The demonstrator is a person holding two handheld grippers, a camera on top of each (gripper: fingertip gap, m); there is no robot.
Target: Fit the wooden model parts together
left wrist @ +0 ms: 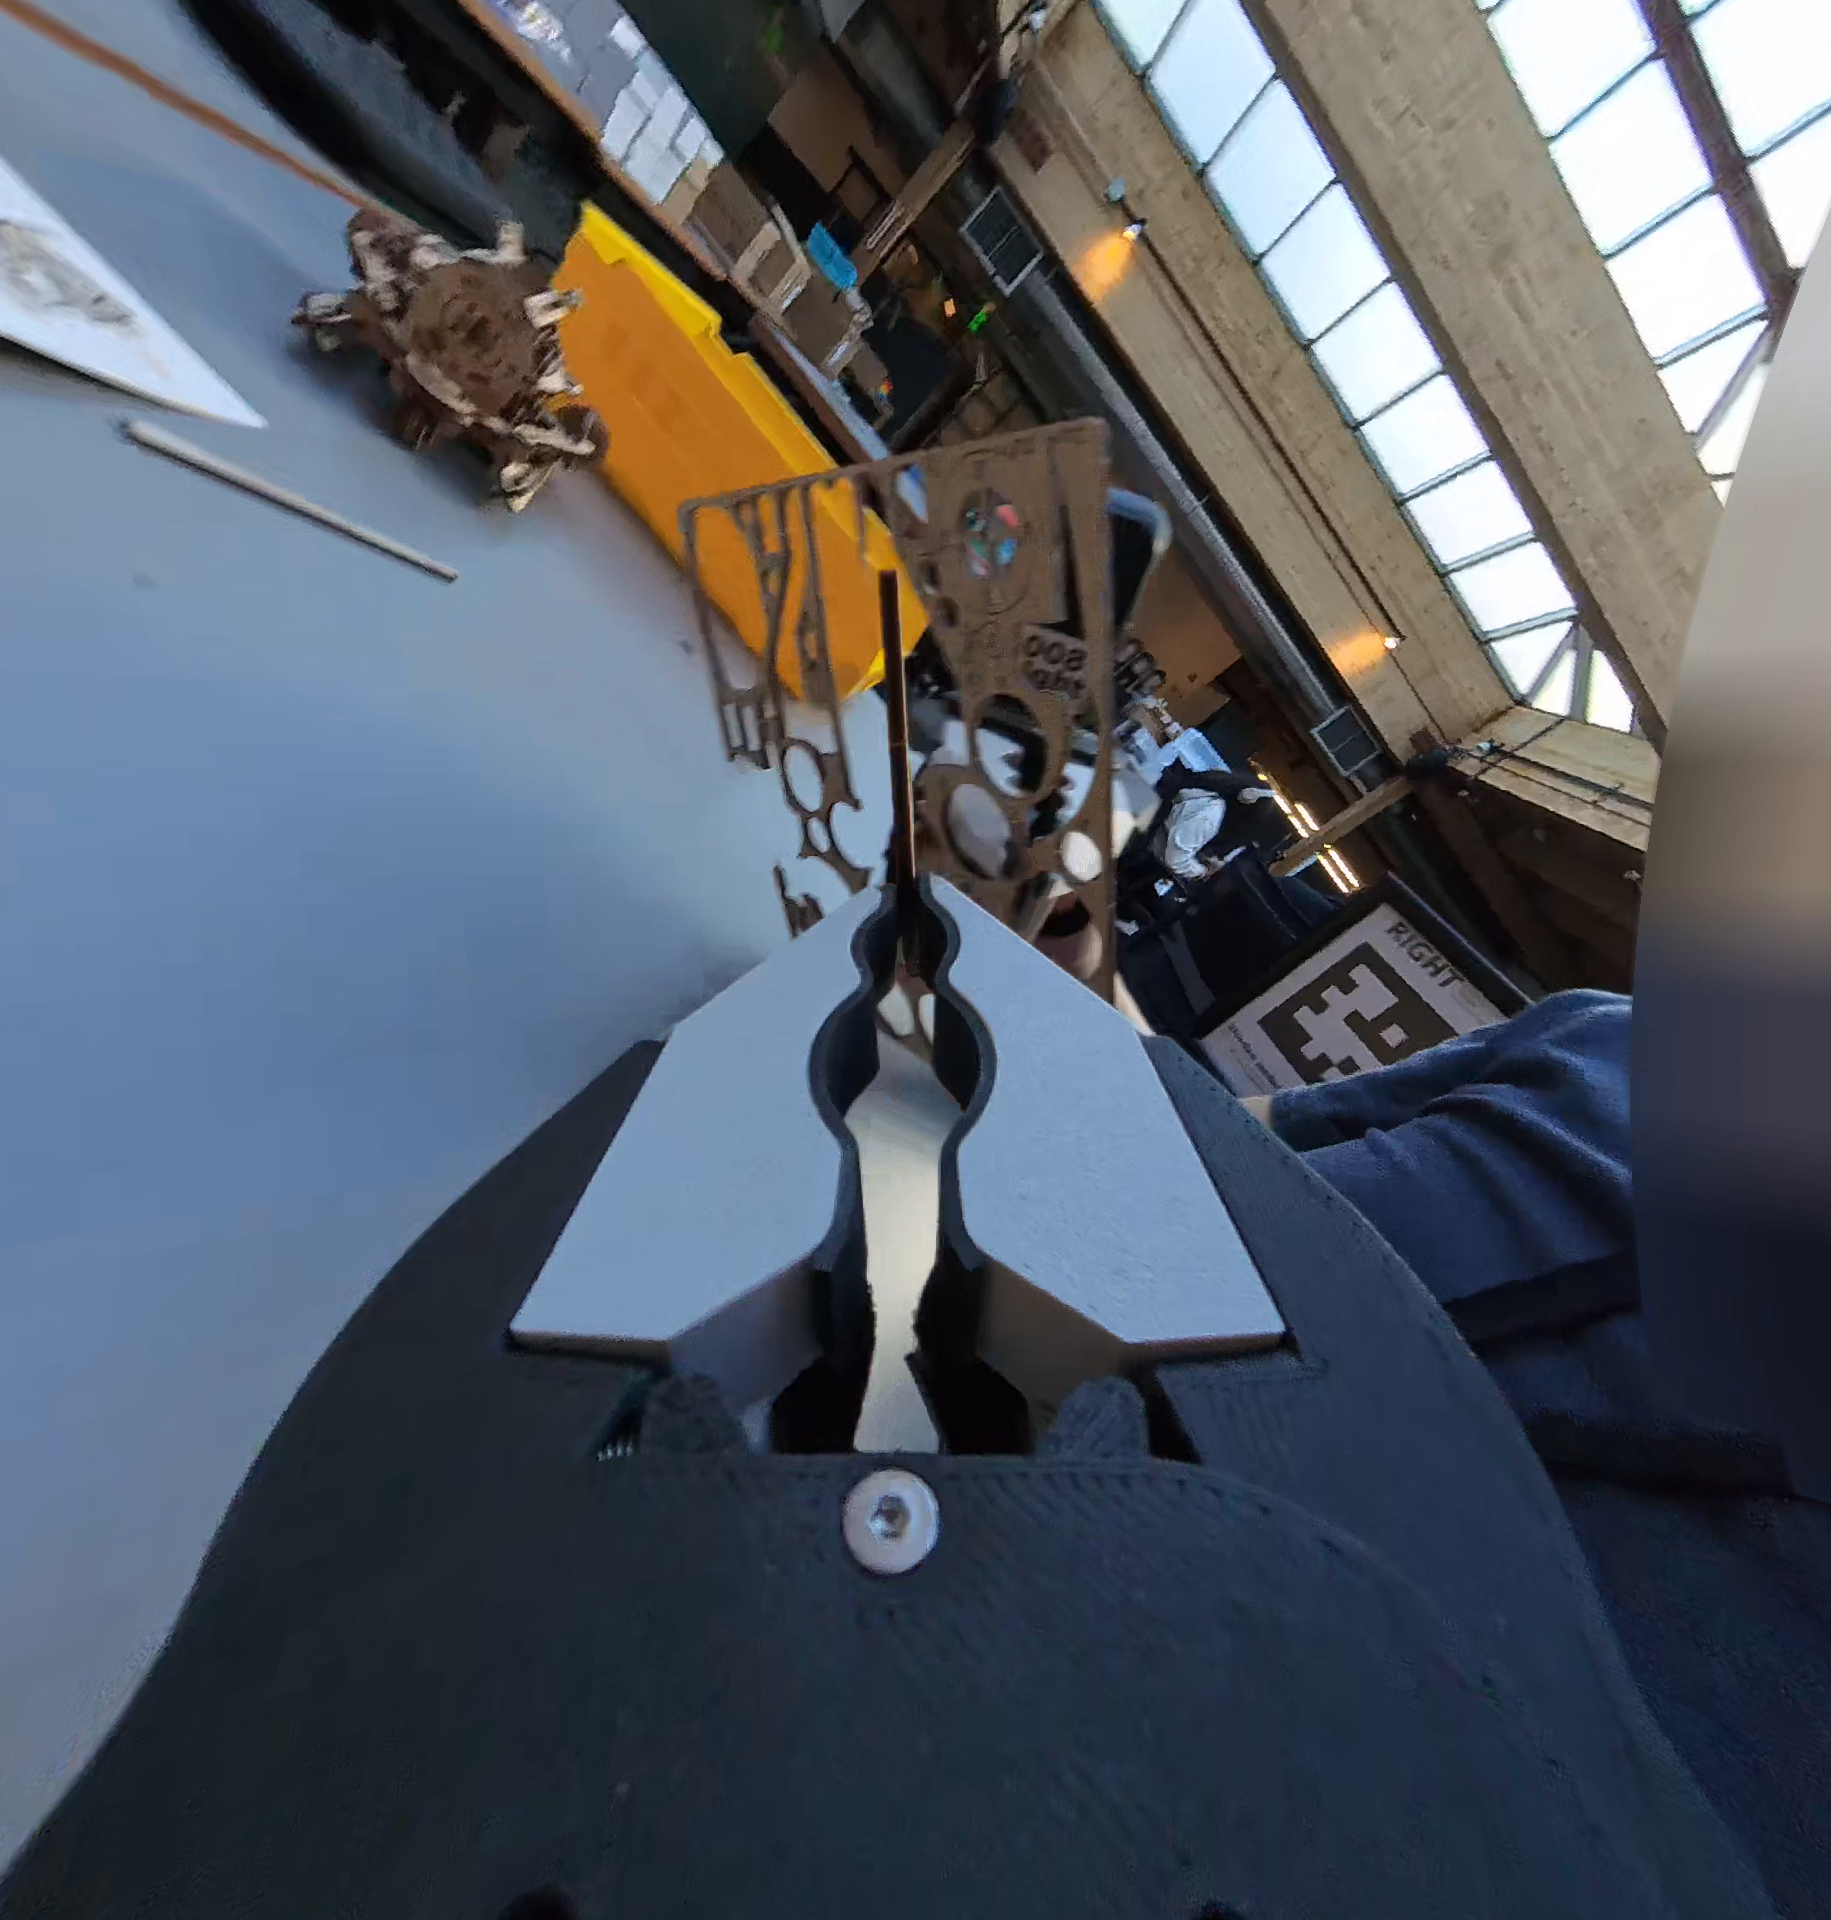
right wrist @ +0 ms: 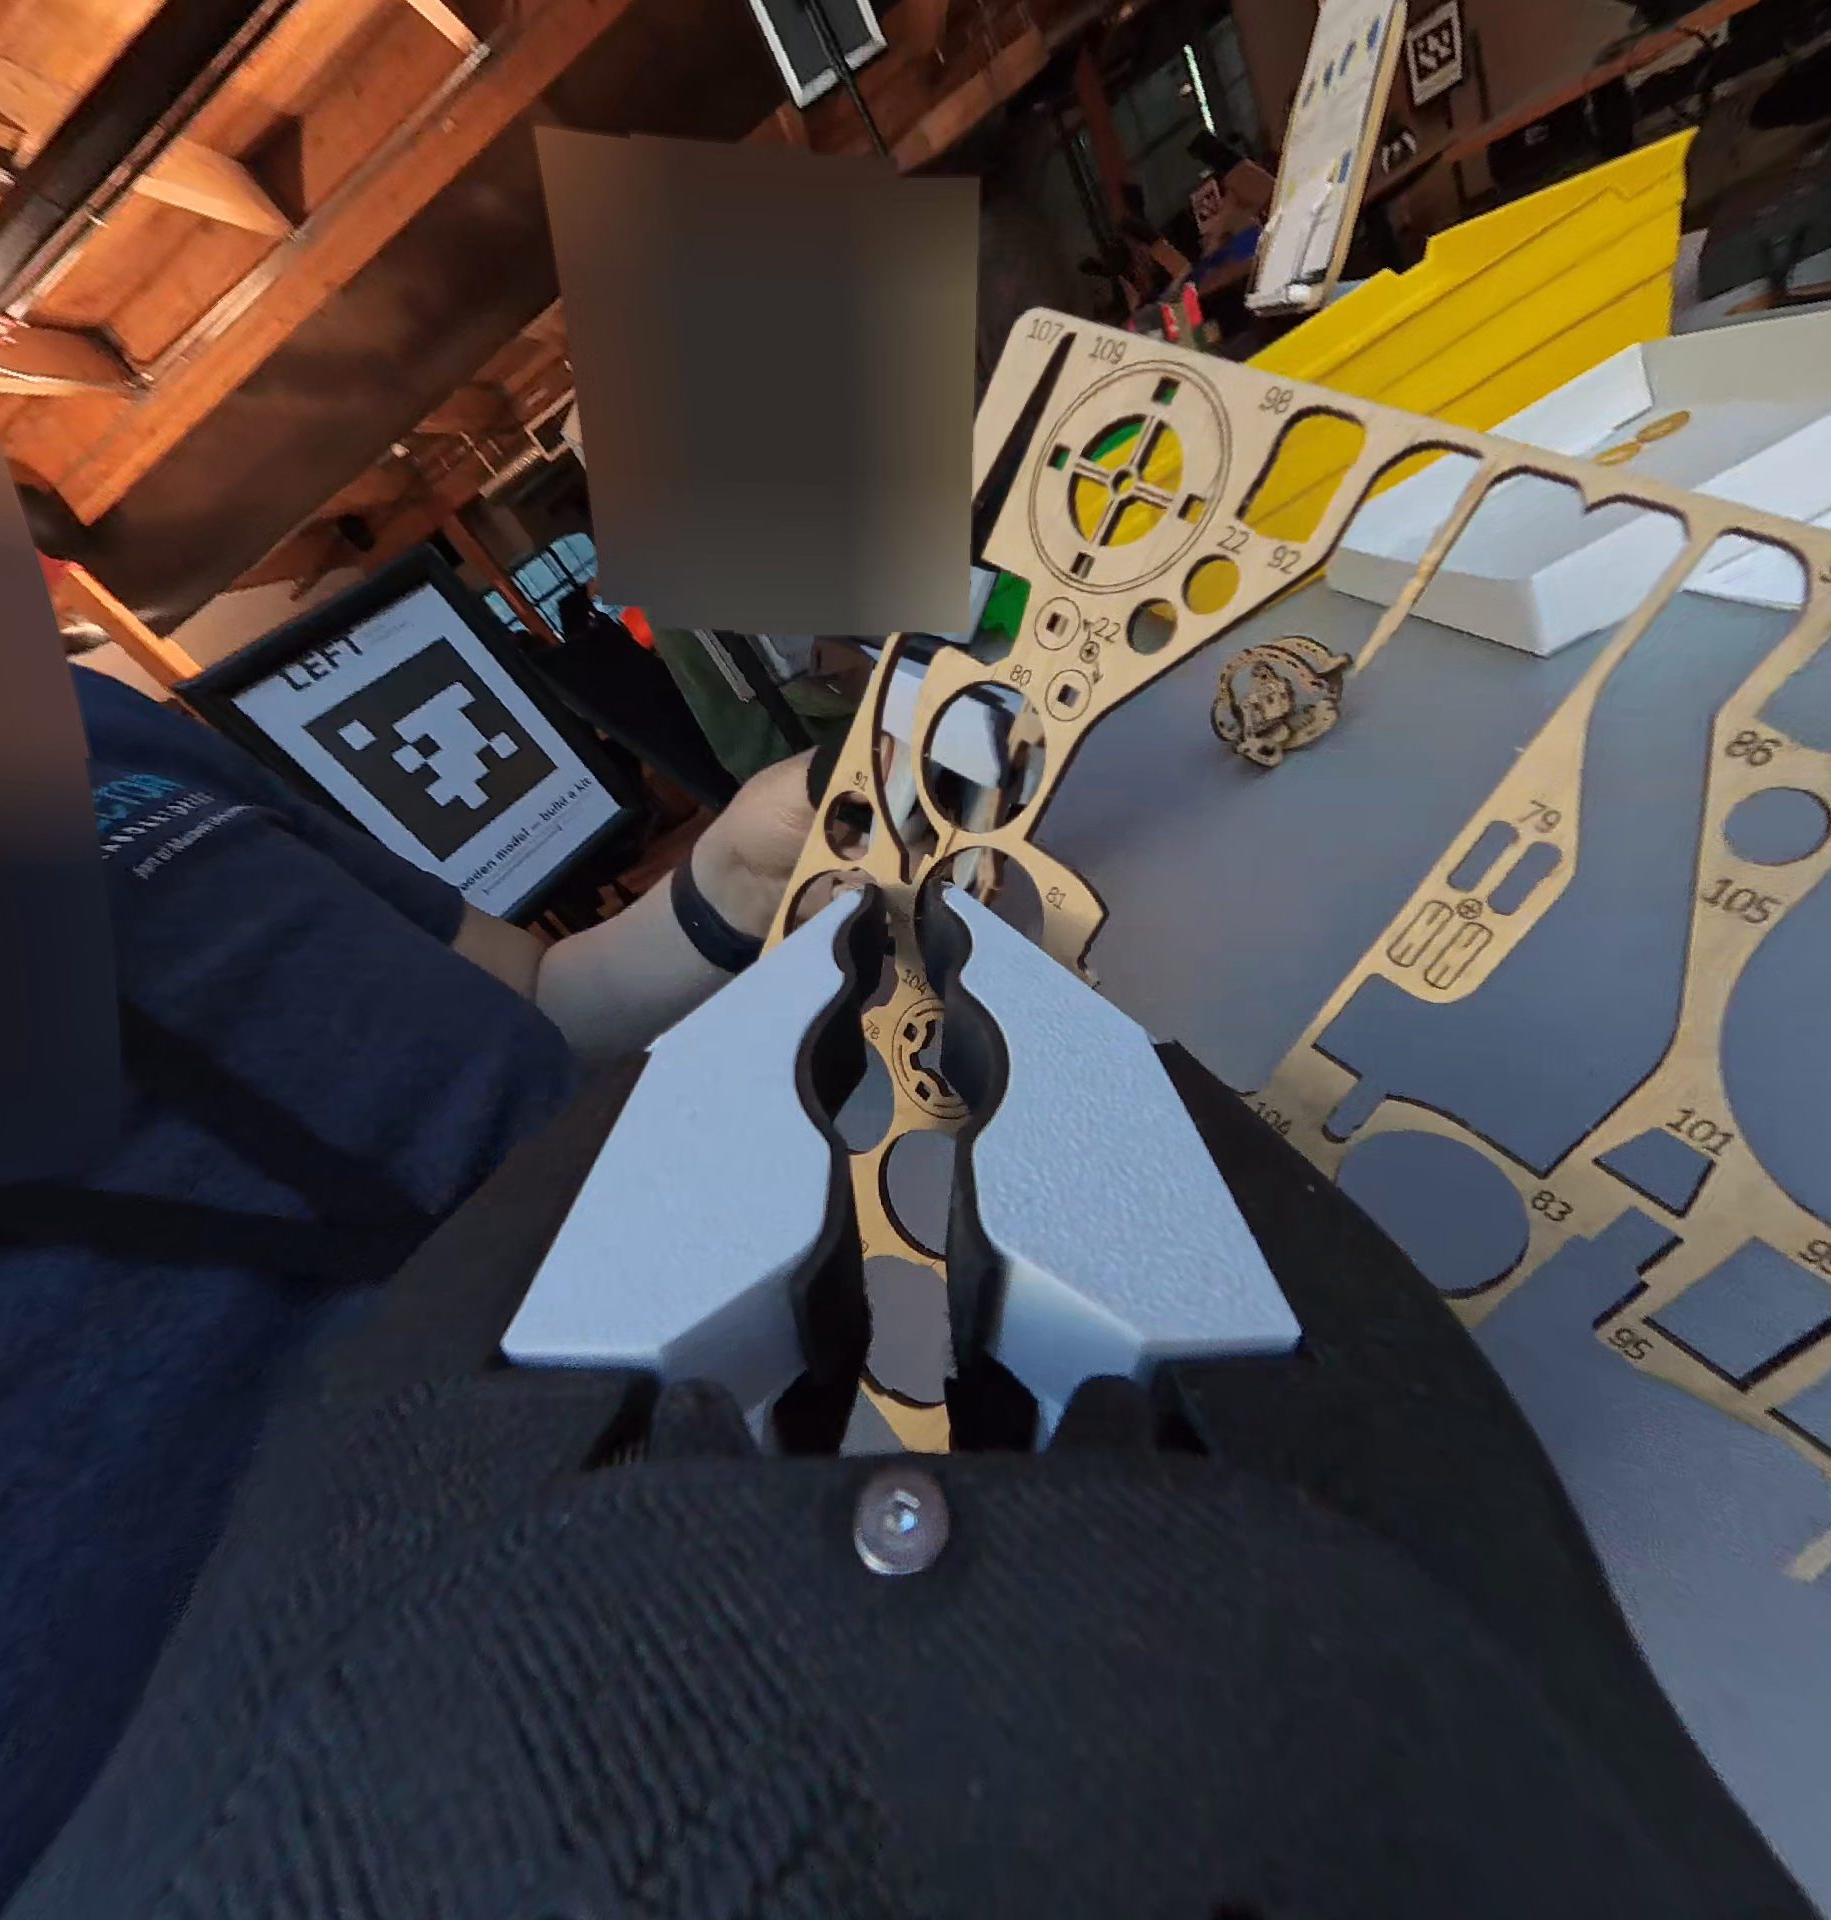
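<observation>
Grey table (right wrist: 1306, 935): taken as landmark; everything else is located w.r.t. it.

Wooden parts sheet (right wrist: 1150, 644): laser-cut ply, mostly emptied of parts, held up off the table and tilted, its far end over the table surface. In the left wrist view it is seen edge-on (left wrist: 895, 727) running out from the fingertips, and again as a flat fretwork panel behind.

Yellow bin (left wrist: 703, 416): at the table's far edge. White tray (right wrist: 1493, 582): on the table near that edge.

Left gripper (left wrist: 909, 914): raised above the table, tips closed on the sheet's edge.

Right gripper (right wrist: 903, 909): also above the table; sheet lies behind and between the fingers. Tips are nearly together but a narrow gap shows, and whether wood is actually pinched can't be told.

Part-built model (right wrist: 1269, 698): small rounded wooden assembly, resting on the table well apart from both grippers. Thin wooden stick (left wrist: 287, 499): lying on the table beside a paper sheet (left wrist: 69, 291).

Risks (judged):
- Thin webs of the sheet may snap if the two grippers twist against each other.
- An edge-only grip may slip, dropping the sheet onto the table.
- A small part pushed out could fall and be lost.
</observation>
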